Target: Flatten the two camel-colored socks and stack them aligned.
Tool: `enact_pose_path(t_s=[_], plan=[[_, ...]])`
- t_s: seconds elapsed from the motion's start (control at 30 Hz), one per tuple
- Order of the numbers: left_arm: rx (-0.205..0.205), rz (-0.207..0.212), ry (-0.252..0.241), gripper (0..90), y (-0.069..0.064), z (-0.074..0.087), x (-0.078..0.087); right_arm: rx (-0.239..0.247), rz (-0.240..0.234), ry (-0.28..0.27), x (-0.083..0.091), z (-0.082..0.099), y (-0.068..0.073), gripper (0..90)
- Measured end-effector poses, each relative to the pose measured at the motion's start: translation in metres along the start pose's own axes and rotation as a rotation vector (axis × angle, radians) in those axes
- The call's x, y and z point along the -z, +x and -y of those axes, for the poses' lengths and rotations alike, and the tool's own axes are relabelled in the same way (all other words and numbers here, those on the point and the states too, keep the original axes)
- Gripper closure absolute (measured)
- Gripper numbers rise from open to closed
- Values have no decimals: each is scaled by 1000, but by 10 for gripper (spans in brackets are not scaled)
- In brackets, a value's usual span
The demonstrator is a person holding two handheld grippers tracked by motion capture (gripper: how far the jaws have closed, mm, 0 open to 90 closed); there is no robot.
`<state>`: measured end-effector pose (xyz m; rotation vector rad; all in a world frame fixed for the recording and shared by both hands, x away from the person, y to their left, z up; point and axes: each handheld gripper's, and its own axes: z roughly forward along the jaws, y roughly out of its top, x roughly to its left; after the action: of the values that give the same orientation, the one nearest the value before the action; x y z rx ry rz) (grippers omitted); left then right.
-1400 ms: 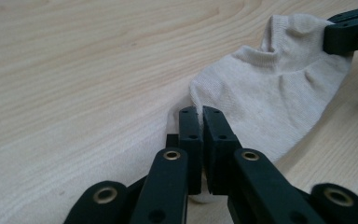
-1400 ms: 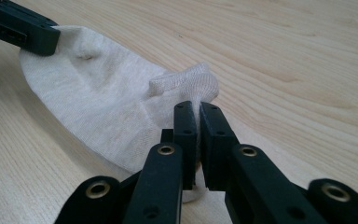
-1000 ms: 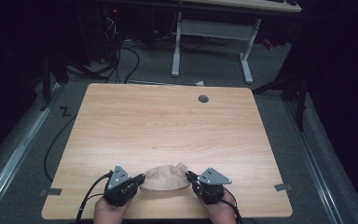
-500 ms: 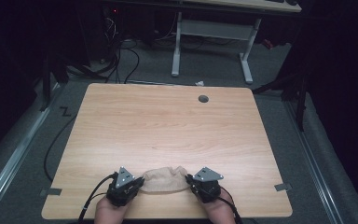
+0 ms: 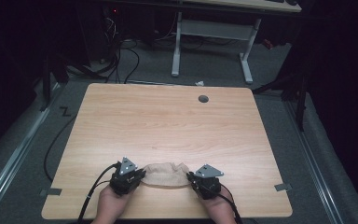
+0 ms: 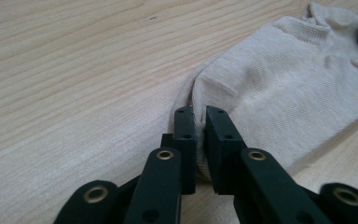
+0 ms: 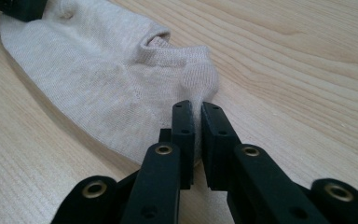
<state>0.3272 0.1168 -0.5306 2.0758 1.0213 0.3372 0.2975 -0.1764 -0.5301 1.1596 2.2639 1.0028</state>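
Observation:
A beige ankle sock (image 5: 167,173) lies flat on the wooden table (image 5: 168,121) near its front edge, stretched between my two grippers. My left gripper (image 5: 142,176) is at the sock's toe end. Its jaws (image 6: 200,114) have just been opening and stand a narrow gap apart, with the edge of the sock (image 6: 284,93) still between them. My right gripper (image 5: 190,179) is at the cuff end. Its jaws (image 7: 197,108) have also just been opening, a slit apart, with the heel tab of the sock (image 7: 98,79) between them.
A round cable hole (image 5: 203,98) sits near the table's far edge. Tape marks lie on the floor by both front corners. Cables trail from the grippers over the front edge. A white desk frame (image 5: 212,42) stands behind the table.
Both hands have sunk a little toward the front edge, the left more than the right. The sock now lies lower and flatter on the table.

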Motion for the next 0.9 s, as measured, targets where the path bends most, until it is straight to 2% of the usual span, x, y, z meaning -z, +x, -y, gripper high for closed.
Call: enact_pose_path(t_s=[0.13,0.33,0.47,0.6,0.73,0.9], plan=[[4,-9,-5,768,-1,0,1,-13,-6,-7,0,0,-2,806],[4,-5,-26,679,-2,-1,4,-12,-14,-48,5,-2,-2,763],[13,0,-43,623,0,-2,7,-22,-6,-68,9,-5,-4,727],[9,-14,-58,590,3,-2,10,-28,3,-84,13,-8,-8,692],[9,-32,-73,567,12,-4,15,-35,22,-95,16,-11,-16,674],[23,-71,-82,554,29,-2,21,-45,46,-102,19,-14,-27,670]])
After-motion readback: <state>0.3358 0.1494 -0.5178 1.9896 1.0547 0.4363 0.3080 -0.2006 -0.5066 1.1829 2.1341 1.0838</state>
